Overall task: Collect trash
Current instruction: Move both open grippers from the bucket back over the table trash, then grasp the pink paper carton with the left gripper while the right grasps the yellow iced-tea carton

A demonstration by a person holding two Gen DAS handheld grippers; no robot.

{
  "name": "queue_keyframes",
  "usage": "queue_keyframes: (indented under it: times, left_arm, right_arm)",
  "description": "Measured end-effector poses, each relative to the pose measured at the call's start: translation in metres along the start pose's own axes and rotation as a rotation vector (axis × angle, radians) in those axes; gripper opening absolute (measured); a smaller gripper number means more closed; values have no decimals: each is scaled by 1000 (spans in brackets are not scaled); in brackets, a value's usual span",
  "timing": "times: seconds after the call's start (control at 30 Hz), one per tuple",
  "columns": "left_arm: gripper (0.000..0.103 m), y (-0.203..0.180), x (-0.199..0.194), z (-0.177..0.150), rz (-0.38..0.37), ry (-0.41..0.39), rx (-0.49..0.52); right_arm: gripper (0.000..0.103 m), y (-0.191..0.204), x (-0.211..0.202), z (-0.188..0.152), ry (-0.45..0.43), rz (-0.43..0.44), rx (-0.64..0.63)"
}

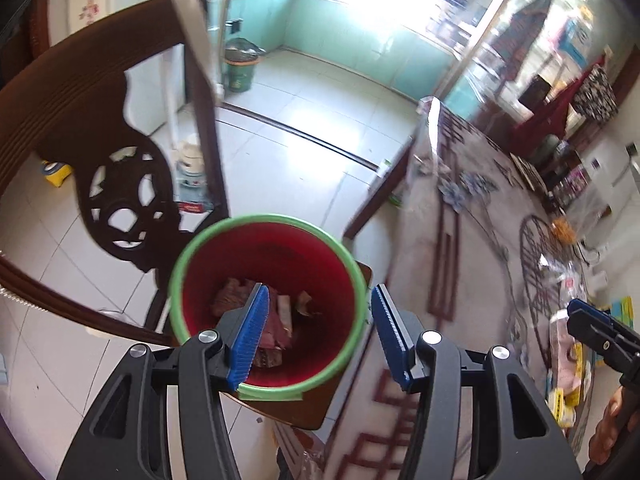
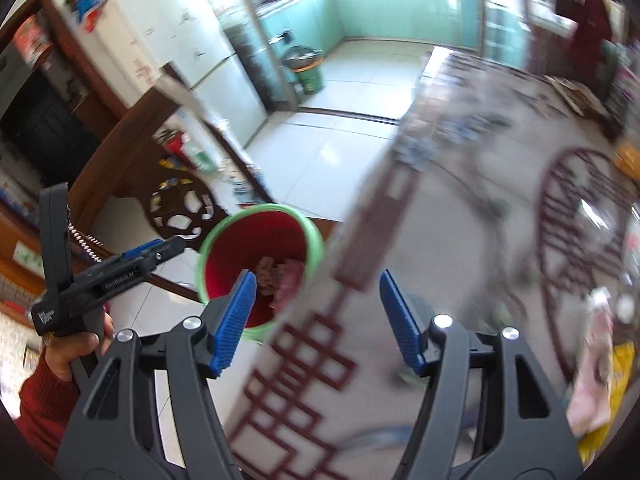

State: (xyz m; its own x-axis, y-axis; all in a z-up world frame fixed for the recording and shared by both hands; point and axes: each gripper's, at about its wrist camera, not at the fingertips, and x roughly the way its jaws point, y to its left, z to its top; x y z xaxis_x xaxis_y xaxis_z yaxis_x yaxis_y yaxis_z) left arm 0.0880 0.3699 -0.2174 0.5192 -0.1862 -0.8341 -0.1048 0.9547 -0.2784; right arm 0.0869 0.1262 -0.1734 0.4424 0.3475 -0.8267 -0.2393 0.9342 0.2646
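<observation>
The trash so far lies in the bottom of my red bin with the green rim: a few crumpled wrappers, brownish and pink, heaped loosely there. The bin stands on the corner of a small brown stool, just off the near edge of the table, with a dark carved chair beside it on the far side.

My left gripper hangs over the bin's mouth with its blue pads spread and nothing between them; one pad sits above the heap, the other outside the rim toward the table. My right gripper is likewise spread and empty, hovering over the table's edge next to the bin, its left pad overlapping the bin's rim in that view. My left hand, in a red sleeve, shows at the side of the right camera.

So I judge one round of the job done: some litter is in the bin and both tools are free. What is left sits on the patterned tablecloth toward the table's right edge, where I make out a clutter of packets, pink, yellow and clear (the blur keeps me from telling which of it is rubbish and which is not). There is something orange farther along that edge too. I reckon several more trips to the bin remain, starting with the nearest pink and yellow packets.
</observation>
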Motion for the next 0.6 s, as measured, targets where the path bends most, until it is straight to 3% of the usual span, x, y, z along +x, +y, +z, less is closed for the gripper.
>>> queue_keyframes:
  times: [0.2, 0.37, 0.47, 0.6]
  left_arm:
    - [51, -79, 7, -3, -104, 4, 140]
    - [51, -150, 2, -25, -171, 0, 232]
    - [51, -182, 6, -45, -175, 24, 246]
    - [51, -224, 17, -72, -192, 75, 233]
  right_arm:
    - [65, -80, -44, -44, -20, -135, 159]
    - [67, -158, -89, -68, -51, -244, 249]
    - [69, -209, -108, -83, -49, -311, 295]
    - [71, -278, -114, -111, 22, -323, 363]
